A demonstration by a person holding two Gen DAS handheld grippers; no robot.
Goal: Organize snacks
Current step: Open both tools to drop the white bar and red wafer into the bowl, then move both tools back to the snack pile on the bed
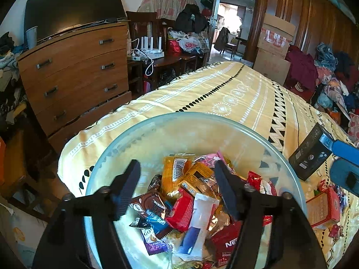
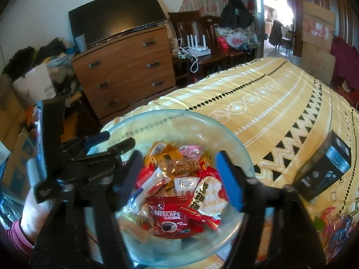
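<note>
Yellow patterned bedspread (image 1: 235, 94) over the bed, large clear glass bowl (image 1: 157, 130) resting on it, heaped with crinkly snack packets (image 1: 190, 201) in red, orange, white, brown, left gripper (image 1: 177, 186) and right gripper (image 2: 179, 179) over it, jaws apart, empty.

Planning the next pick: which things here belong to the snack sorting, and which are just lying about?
Job:
glass bowl
wrapped snacks in it
loose snacks on the bedspread
red carton

Lying about:
black box
dresser
TV
paper cup
router
</note>
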